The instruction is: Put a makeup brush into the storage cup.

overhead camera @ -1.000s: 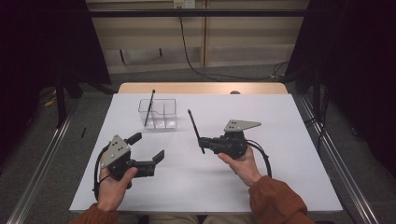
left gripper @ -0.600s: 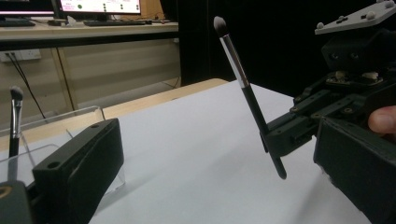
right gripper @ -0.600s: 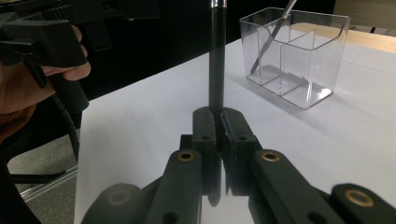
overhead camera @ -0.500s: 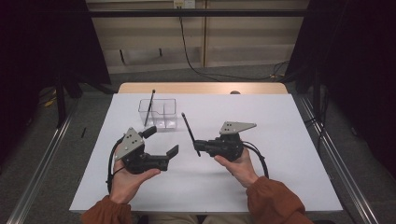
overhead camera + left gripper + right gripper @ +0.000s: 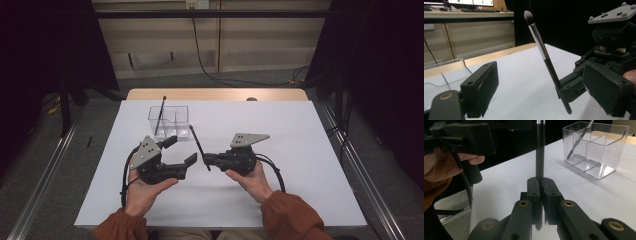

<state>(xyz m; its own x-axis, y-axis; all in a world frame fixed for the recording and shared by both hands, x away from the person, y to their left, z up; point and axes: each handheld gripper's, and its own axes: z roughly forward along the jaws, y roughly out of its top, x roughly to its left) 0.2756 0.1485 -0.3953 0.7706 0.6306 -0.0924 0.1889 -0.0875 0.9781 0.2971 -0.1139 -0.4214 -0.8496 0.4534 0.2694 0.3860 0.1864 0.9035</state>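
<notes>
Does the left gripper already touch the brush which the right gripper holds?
Apart. The left gripper view shows the left gripper open, with white table between each jaw and the brush.

White-covered table (image 5: 310, 150); clear divided organizer (image 5: 175, 116) stands near its far edge.

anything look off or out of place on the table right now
Nothing stands out. The clear organizer stands upright with one brush leaning inside. The right gripper pinches a second brush, held tilted above the white table. No spills or damage visible.
</notes>
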